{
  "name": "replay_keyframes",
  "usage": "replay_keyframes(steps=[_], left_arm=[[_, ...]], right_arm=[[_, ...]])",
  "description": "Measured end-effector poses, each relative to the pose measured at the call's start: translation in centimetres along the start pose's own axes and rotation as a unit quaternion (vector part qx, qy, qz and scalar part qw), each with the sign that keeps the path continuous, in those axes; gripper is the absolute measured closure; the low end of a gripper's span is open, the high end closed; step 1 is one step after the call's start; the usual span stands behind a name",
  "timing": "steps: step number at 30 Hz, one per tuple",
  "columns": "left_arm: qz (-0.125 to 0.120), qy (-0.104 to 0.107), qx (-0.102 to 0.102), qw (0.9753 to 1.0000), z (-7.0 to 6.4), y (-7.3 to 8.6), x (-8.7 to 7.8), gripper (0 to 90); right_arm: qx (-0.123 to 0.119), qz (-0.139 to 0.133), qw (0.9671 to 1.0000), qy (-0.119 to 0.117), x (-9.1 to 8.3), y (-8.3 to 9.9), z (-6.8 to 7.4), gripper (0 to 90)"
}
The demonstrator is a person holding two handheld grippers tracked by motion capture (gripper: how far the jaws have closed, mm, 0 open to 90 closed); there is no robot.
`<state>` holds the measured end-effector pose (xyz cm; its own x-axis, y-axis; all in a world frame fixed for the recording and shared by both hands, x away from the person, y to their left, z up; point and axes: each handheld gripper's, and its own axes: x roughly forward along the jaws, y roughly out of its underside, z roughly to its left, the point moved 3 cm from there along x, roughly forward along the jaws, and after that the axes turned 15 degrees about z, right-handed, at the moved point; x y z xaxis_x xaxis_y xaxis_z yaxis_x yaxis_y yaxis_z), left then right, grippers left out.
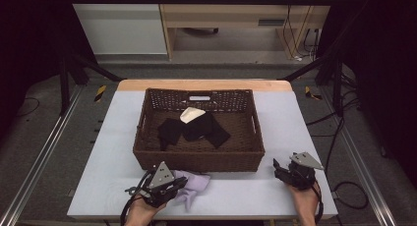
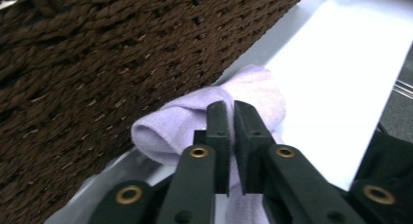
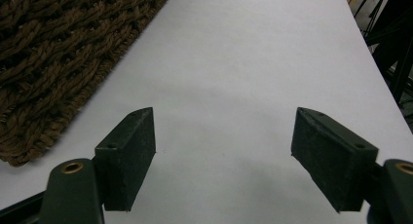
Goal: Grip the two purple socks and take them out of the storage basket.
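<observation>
The left tongs (image 2: 230, 131) are pressed together and pinch a soft purple cloth (image 2: 243, 95). The cloth is bunched up right at their tips, and it touches the brown woven basket (image 2: 97, 53) just past them. The right tongs (image 3: 224, 151) are spread wide and hold nothing. They hover over a bare bit of the pale worktop (image 3: 243, 63), well apart from the cloth, with a basket corner off to one side. In the high view, farther out from both tongs, the basket holds black cloths (image 1: 194, 130) and one white piece (image 1: 191, 114). Beyond the worktop are a dark floor, cables and a light wooden cabinet (image 1: 236, 14)
</observation>
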<state>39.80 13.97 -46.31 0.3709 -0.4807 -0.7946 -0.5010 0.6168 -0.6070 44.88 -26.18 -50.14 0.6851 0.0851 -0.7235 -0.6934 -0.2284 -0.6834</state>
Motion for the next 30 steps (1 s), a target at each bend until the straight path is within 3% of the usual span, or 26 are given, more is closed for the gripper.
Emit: replay_keyframes(steps=[7,13,18,30], left_arm=[[-0.021,-0.015,-0.009,0.9996,0.3,0.1,-0.8,55.6],[-0.041,-0.025,-0.029,0.9984,1.2,0.5,-2.4,46.0],[-0.047,-0.040,-0.045,0.9970,2.5,1.8,-3.2,43.5],[-0.033,-0.070,-0.078,0.9939,5.7,5.3,-3.6,41.5]], right_arm=[[0.000,0.000,1.0000,0.001,0.0,0.0,0.0,24.2],[0.002,-0.002,1.0000,0.002,0.0,0.0,0.0,24.0],[0.005,-0.002,1.0000,0.000,-0.1,0.0,-0.1,23.9],[0.014,0.001,0.9999,-0.003,-0.1,0.1,-0.3,23.3]])
